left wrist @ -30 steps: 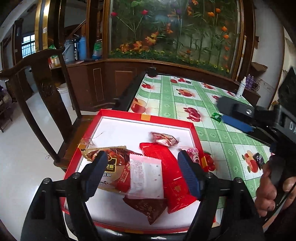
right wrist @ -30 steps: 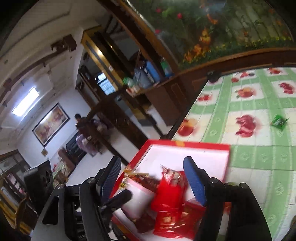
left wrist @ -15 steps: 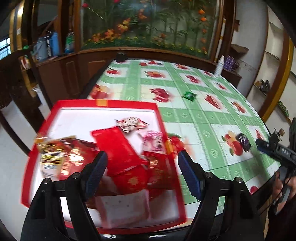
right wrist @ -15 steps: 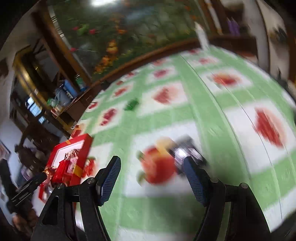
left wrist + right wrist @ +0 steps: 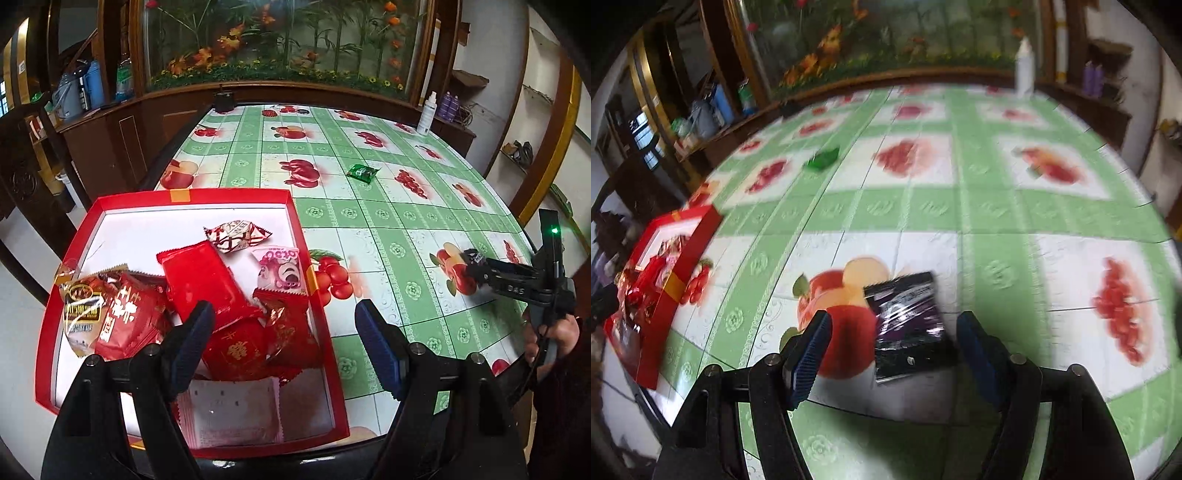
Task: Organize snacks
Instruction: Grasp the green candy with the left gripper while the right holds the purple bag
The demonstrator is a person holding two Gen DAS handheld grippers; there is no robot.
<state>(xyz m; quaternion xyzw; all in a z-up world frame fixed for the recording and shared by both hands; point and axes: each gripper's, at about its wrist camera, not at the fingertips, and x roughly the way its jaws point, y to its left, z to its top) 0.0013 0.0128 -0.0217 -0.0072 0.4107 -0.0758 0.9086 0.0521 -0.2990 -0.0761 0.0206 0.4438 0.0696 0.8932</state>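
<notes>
Between closing jaws of right tool point(image 5: 892, 354): dark snack packet point(image 5: 909, 325) on tablecloth point(image 5: 997, 221), ungripped.

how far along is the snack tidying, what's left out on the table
Most packets already lie in the red box. In hand: the right gripper is closing its fingers around the black packet, not yet gripping it. Left: that one and the green packet.

Snack packets point(image 5: 207, 291) piled in box point(image 5: 192, 195) at surface's 9 o'clock edge — lone packet point(image 5: 908, 325) toward 3, another point(image 5: 362, 172) at 12.
</notes>
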